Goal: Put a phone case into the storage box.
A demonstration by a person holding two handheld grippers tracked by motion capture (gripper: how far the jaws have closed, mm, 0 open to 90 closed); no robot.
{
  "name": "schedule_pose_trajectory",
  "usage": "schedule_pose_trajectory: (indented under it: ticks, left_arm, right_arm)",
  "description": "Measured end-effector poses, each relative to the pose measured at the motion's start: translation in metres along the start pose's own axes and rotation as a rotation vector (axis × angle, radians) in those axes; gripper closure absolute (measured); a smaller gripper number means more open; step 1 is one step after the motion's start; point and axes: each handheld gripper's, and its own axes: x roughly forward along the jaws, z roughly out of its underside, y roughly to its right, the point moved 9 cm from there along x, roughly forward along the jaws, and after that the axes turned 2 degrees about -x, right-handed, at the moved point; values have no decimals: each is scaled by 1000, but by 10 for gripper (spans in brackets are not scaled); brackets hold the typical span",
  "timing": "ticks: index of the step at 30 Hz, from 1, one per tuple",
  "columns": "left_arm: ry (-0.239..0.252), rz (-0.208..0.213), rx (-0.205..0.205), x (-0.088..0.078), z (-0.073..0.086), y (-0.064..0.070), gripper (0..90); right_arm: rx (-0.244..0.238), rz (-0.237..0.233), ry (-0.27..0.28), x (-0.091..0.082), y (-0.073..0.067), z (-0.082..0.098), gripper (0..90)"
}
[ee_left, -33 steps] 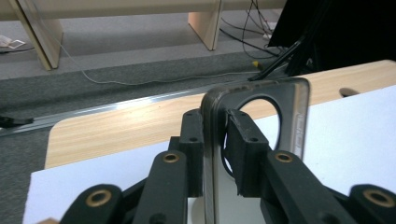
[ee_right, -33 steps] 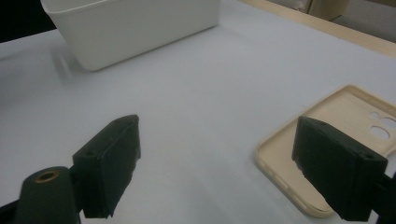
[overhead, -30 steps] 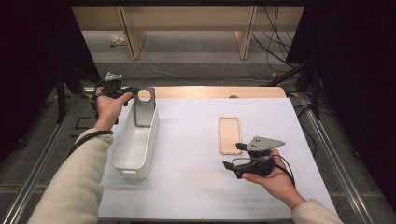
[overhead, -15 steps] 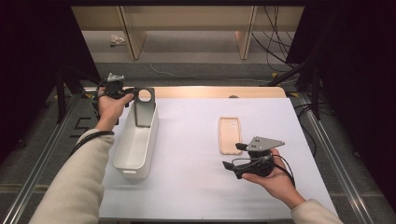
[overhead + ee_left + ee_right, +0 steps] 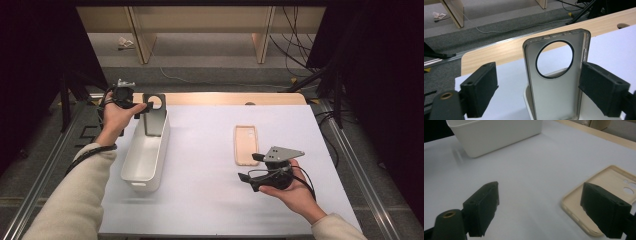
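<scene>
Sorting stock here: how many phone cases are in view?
2. A grey phone case with a round hole stands upright at the far end of the white bin. A beige phone case lies flat on the table, by the right gripper.

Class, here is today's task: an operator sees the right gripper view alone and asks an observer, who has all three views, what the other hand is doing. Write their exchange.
Operator: I see a white bin and a beige case. Where is the left gripper?
Observer: The left gripper is at the far end of the white bin, across the table from the beige case.
Operator: Is anything between its fingers?
Observer: Yes, a grey phone case with a round hole stands upright there, its lower end inside the bin. The fingers have just been opening, and one of them stands clear of the case.
</scene>
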Motion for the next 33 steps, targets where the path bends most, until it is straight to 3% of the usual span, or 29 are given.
schedule_pose_trajectory:
  ticks: [7,17,26,33]
  left_arm:
    - [13,44,-3,-18,8,9,1]
    - [71,93,29,-56,28,32,0]
    - [136,136,39,-86,61,60,7]
    - [139,167,48,-99,83,80,16]
  right_arm:
    - [0,0,2,-1,0,-1,165]
    - [-4,3,-2,0,0,0,164]
    - [-3,14,-5,0,3,1,164]
    - [-2,22,-10,2,6,2,165]
